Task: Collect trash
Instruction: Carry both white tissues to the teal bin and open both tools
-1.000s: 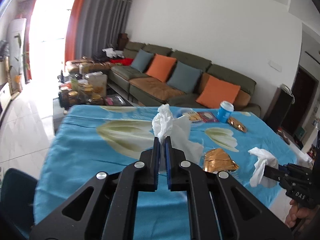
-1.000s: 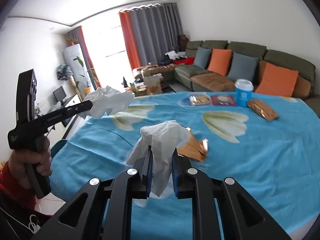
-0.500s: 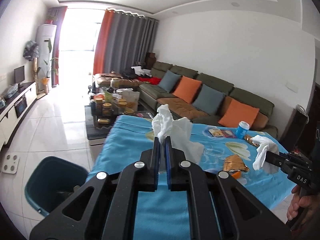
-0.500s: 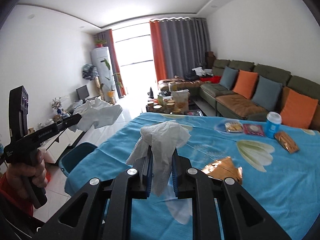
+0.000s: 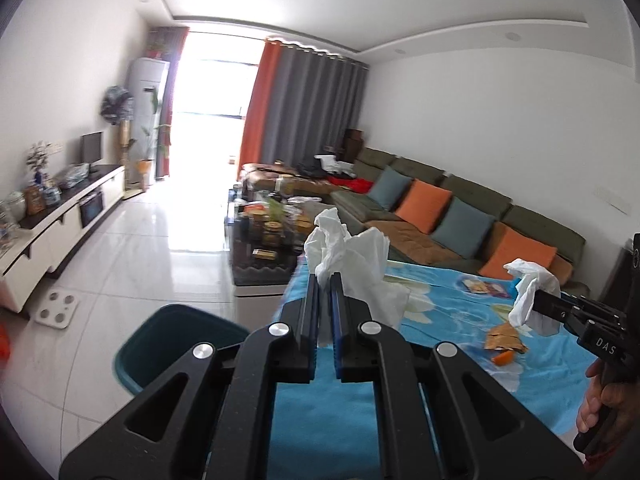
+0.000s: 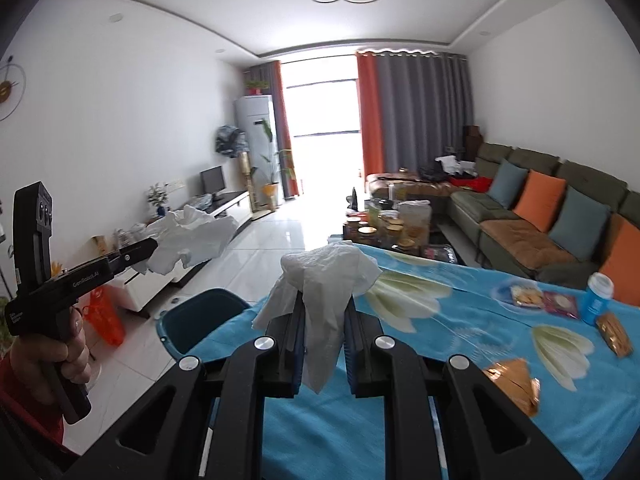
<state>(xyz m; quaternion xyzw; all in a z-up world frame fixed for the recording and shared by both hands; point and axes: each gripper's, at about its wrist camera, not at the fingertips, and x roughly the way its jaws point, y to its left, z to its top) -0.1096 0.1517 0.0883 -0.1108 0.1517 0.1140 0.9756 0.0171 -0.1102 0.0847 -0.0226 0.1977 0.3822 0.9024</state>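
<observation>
Two grippers each pinch a crumpled white tissue. The left gripper (image 5: pixel 325 280) has its jaws nearly together on the left tissue (image 5: pixel 352 256), which billows up toward one o'clock. The right gripper (image 6: pixel 322 312) clamps the right tissue (image 6: pixel 324 280), a tail hanging down between its fingers. Beyond them lies the blue flowered tablecloth (image 6: pixel 460 336), with gold wrappers (image 6: pixel 514 380) at four o'clock and a blue cup (image 6: pixel 598 298) at three in the right wrist view. A teal bin (image 5: pixel 172 340) stands on the floor at nine o'clock in the left wrist view, beside the table's edge.
</observation>
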